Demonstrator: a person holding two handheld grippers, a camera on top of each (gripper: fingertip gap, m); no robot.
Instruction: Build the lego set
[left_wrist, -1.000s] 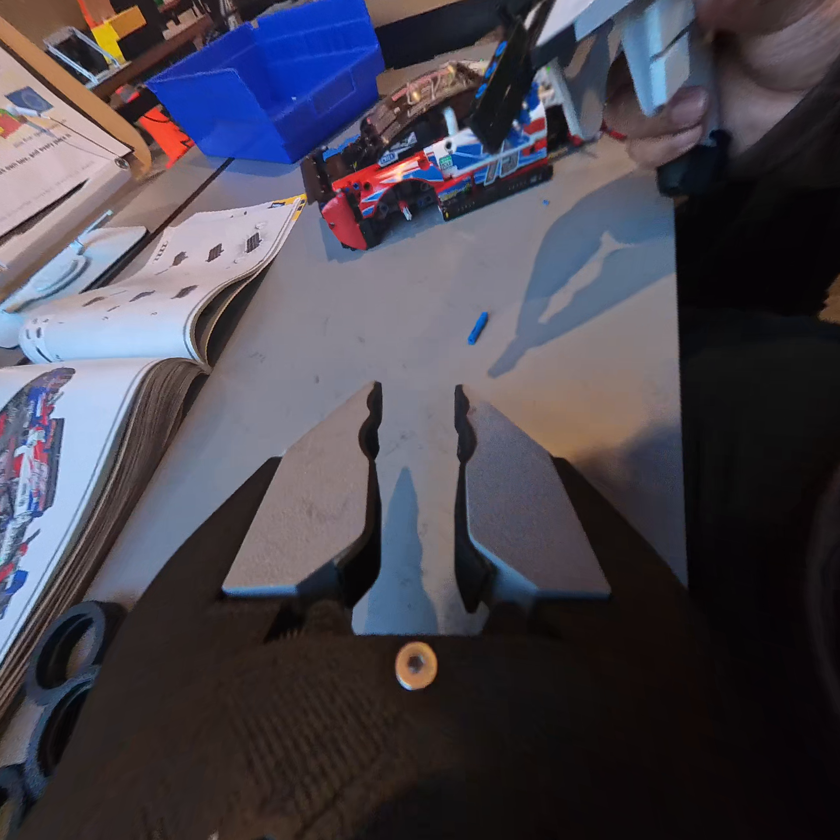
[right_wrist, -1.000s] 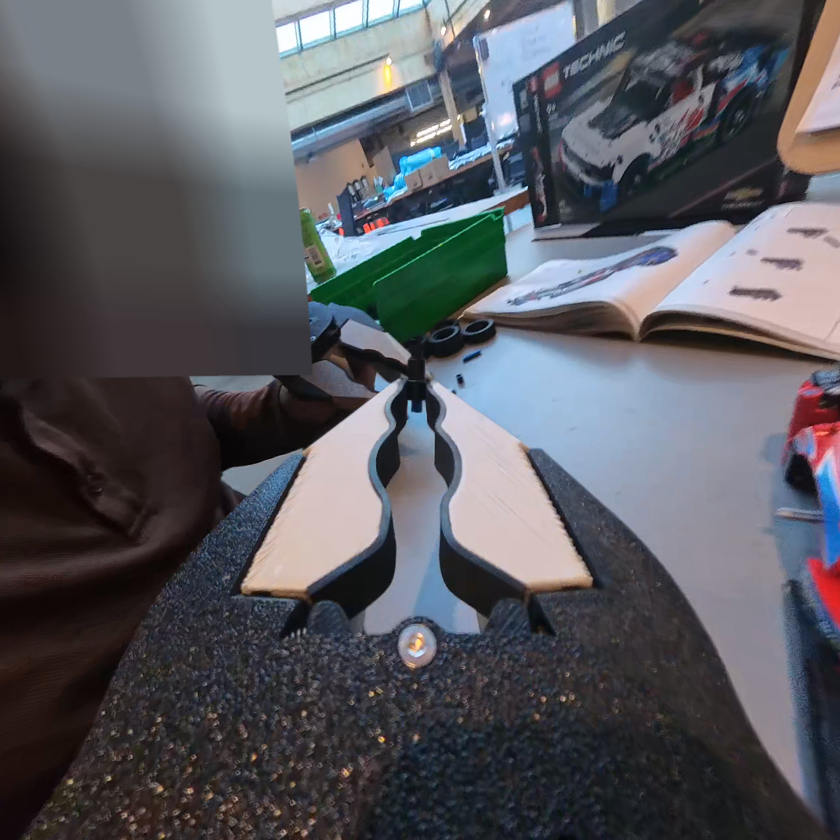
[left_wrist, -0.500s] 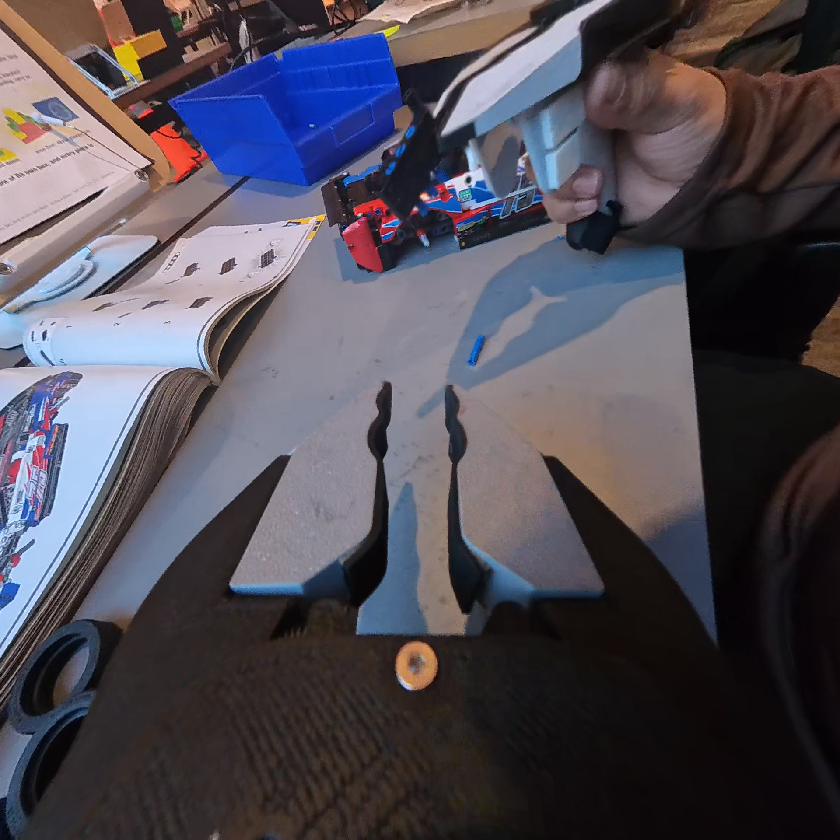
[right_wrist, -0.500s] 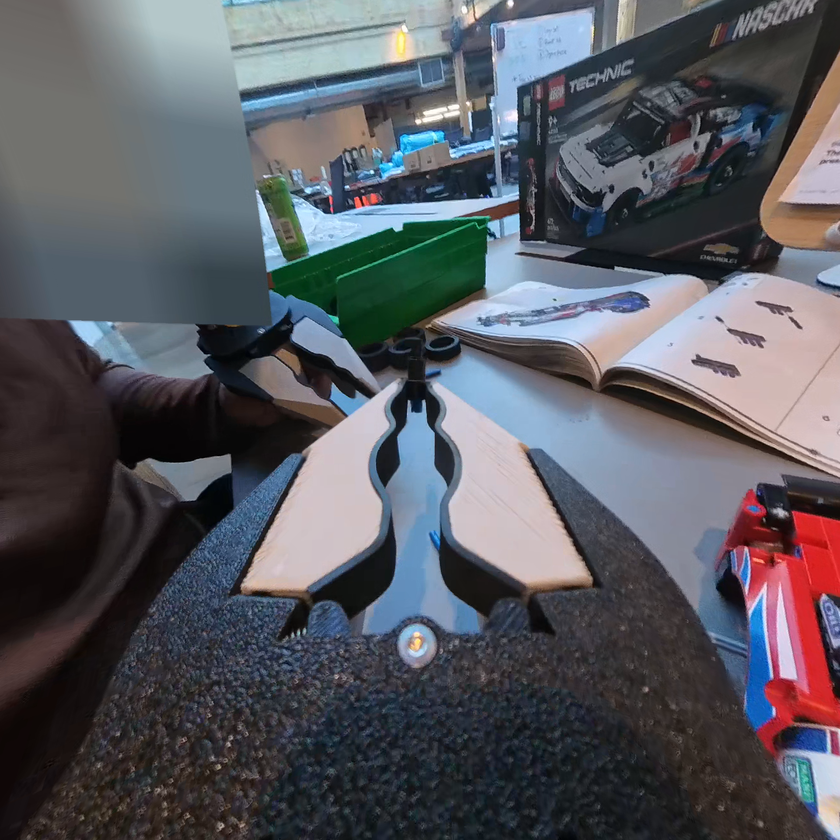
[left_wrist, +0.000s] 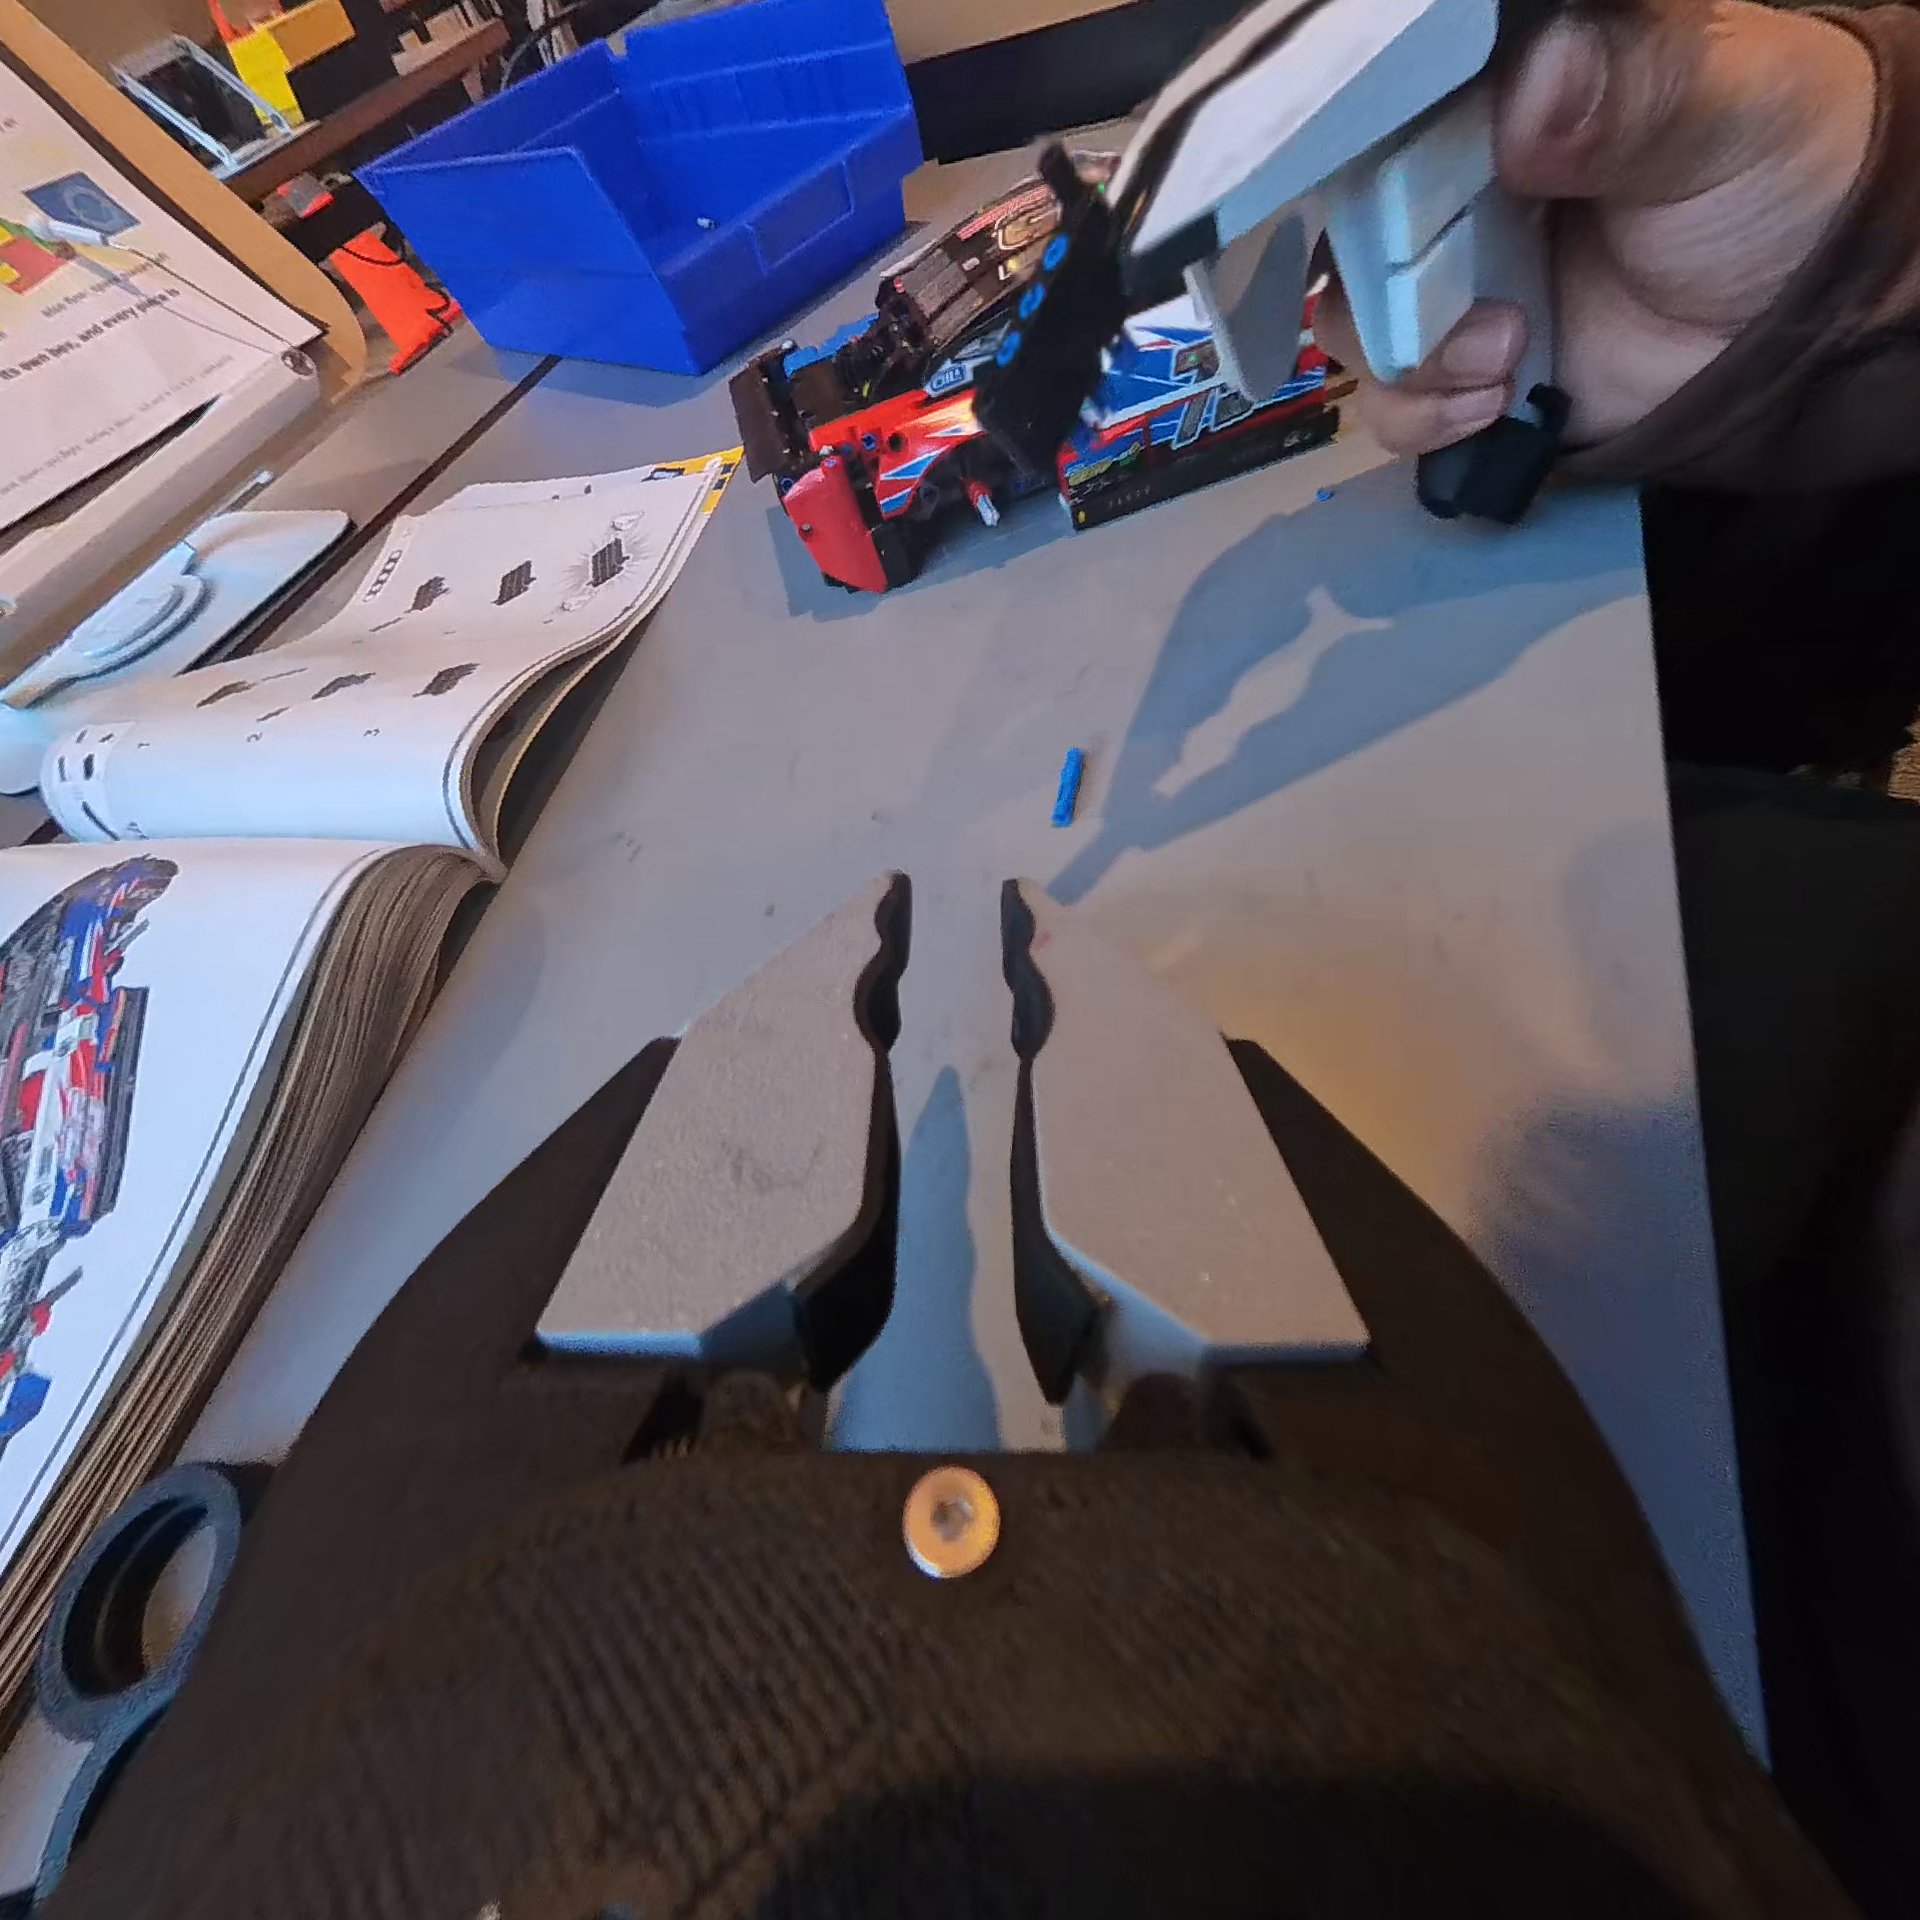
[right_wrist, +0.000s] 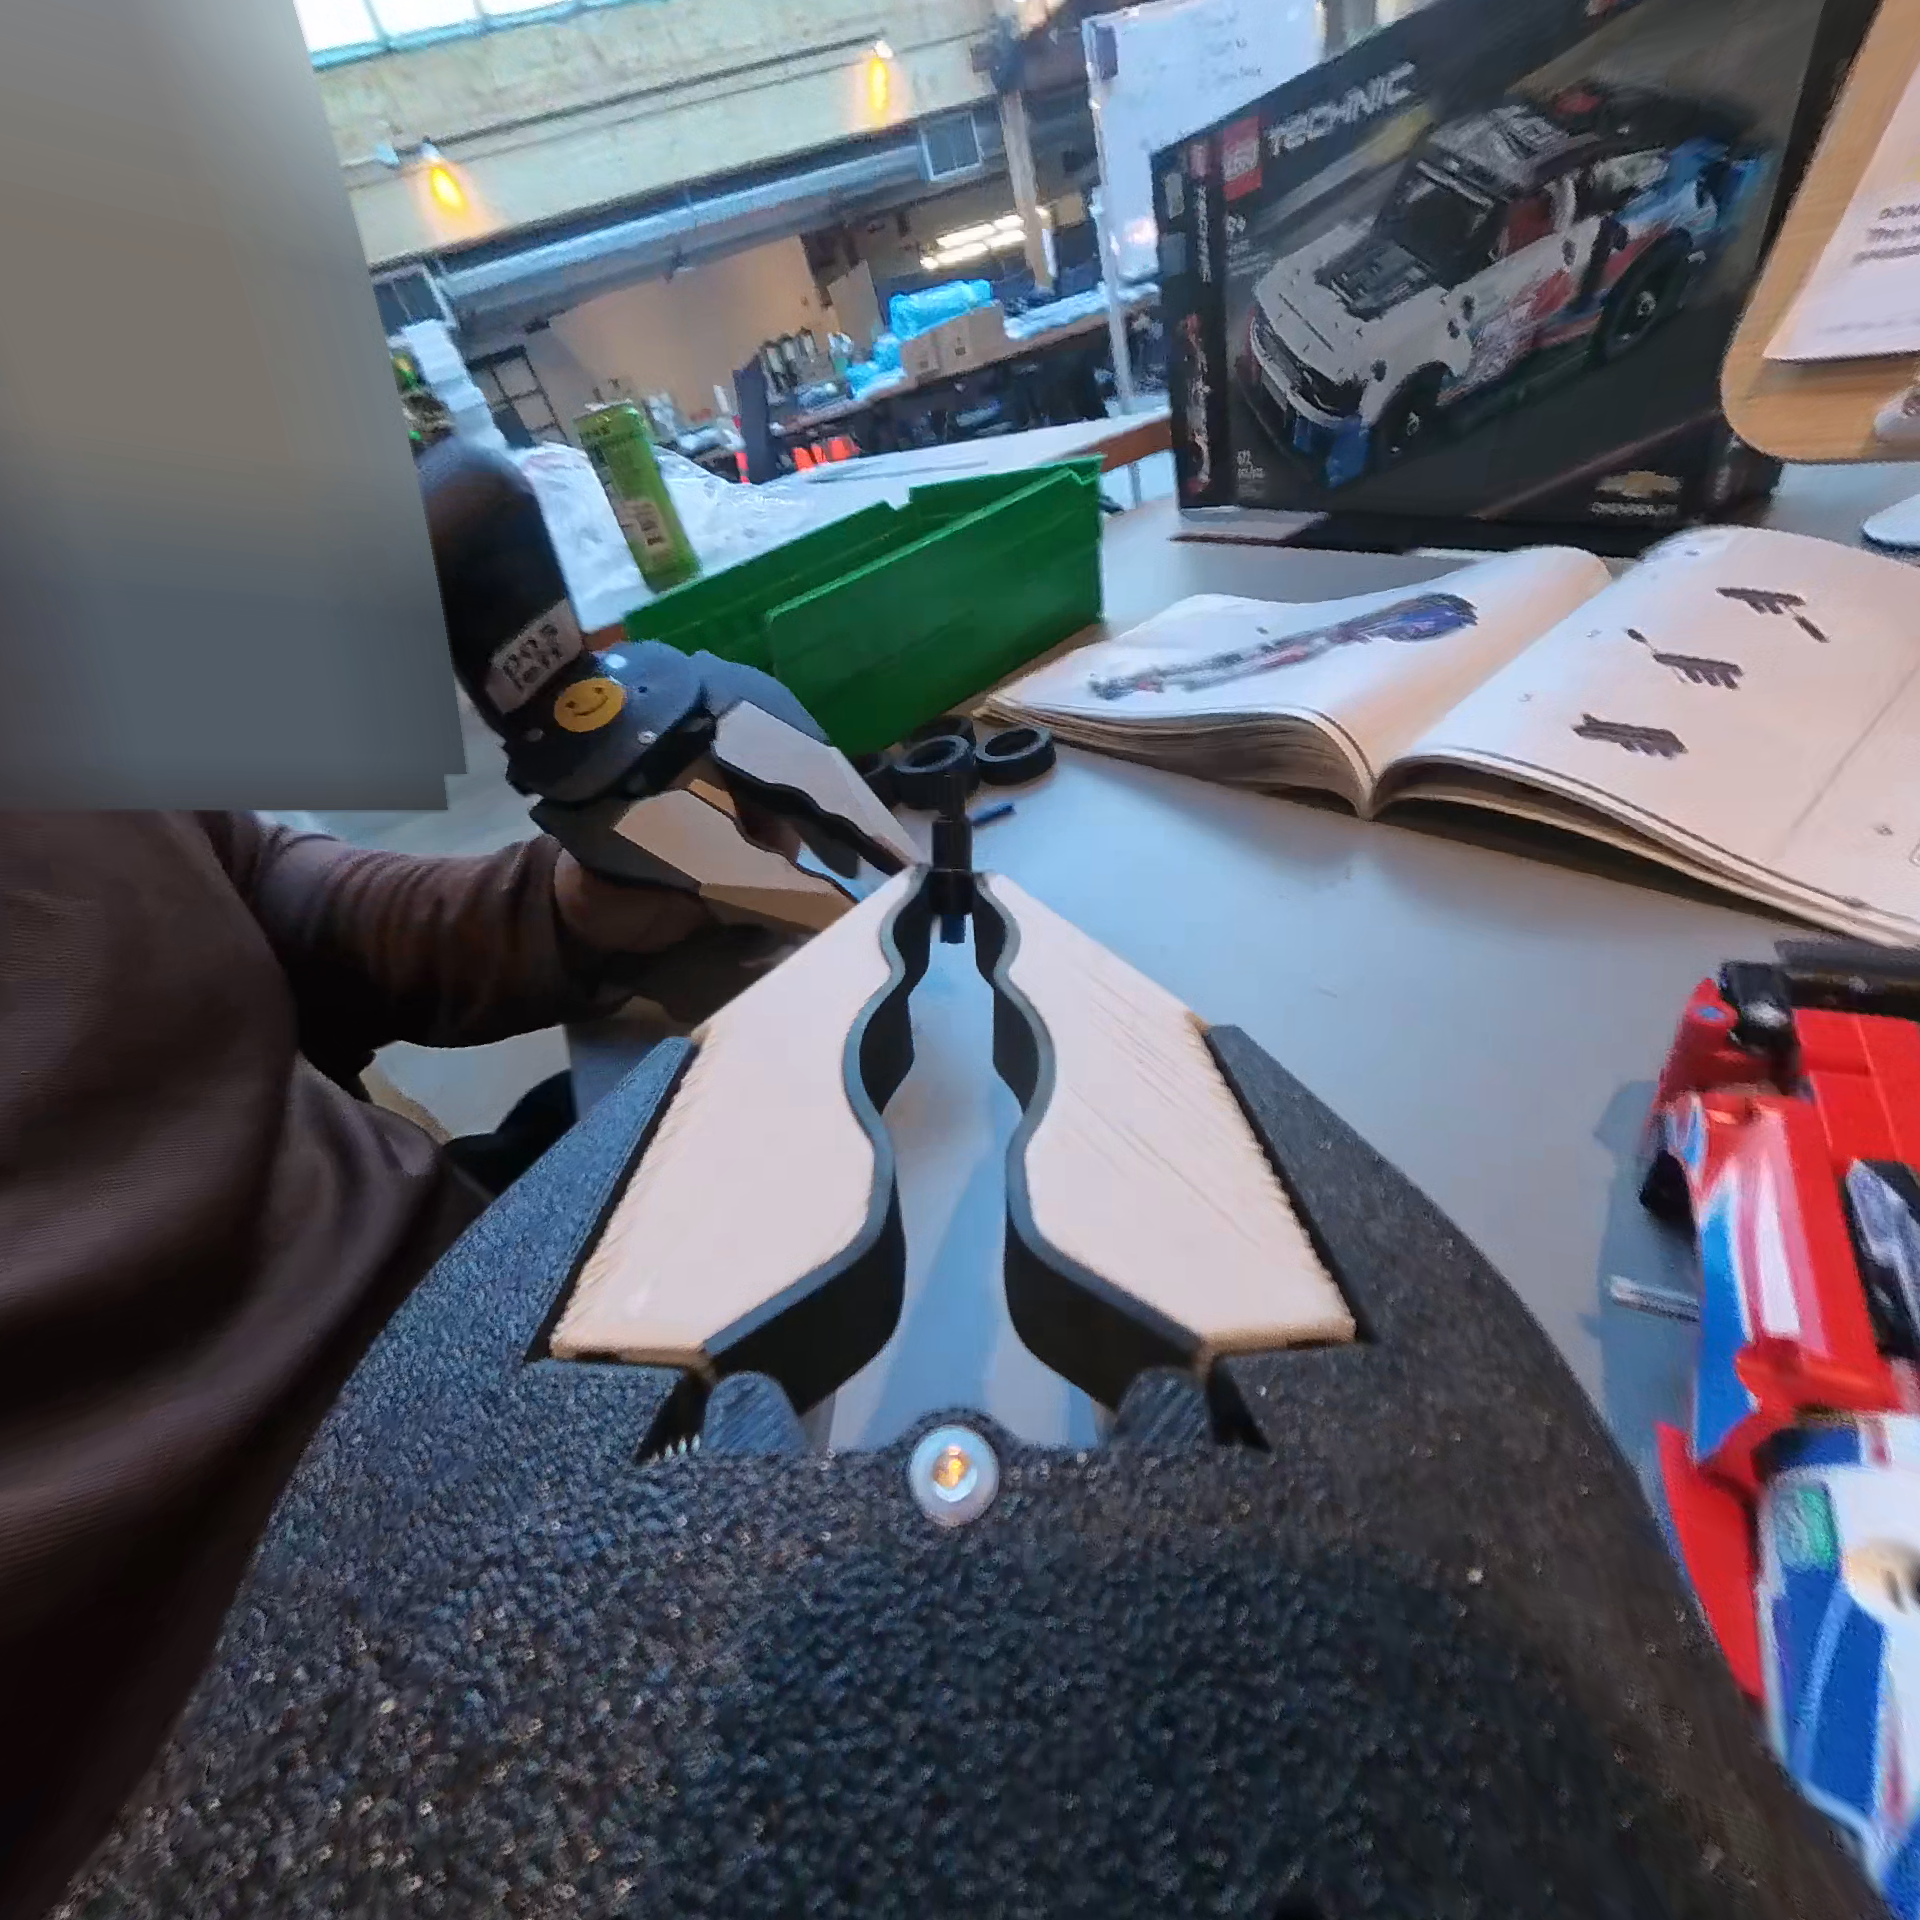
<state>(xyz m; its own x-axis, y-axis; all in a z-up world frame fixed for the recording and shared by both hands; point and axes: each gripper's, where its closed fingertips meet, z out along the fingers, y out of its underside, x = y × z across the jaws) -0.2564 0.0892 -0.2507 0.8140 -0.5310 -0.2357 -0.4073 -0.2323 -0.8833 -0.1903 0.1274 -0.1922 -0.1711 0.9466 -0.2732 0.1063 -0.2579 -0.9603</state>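
Note:
The red, white and blue lego car (left_wrist: 935, 457) stands at the far side of the grey table (left_wrist: 852, 748); it also shows at the right edge of the right wrist view (right_wrist: 1787, 1247). My right gripper (right_wrist: 949, 894) is shut on a black lego beam with blue pins (right_wrist: 951, 847). In the left wrist view the beam (left_wrist: 1049, 343) hangs just above the car's near side. My left gripper (left_wrist: 954, 899) is open with a narrow gap and empty, low over the table. A loose blue pin (left_wrist: 1067, 787) lies just beyond its fingertips.
An open instruction book (left_wrist: 343, 675) lies to the left, with black tyres (right_wrist: 956, 753) beside it. A blue bin (left_wrist: 644, 187) stands behind the car. A green bin (right_wrist: 914, 613), a green can (right_wrist: 636, 499) and the set's box (right_wrist: 1455, 260) stand farther back. The person's sleeve (right_wrist: 208, 1091) is at the left. Across from one pair of fingers to the other is roughly 10 cm.
My right gripper has come down toward the car with the black beam in it. My left gripper's jaws have narrowed a little, and it has stayed roughly in place.

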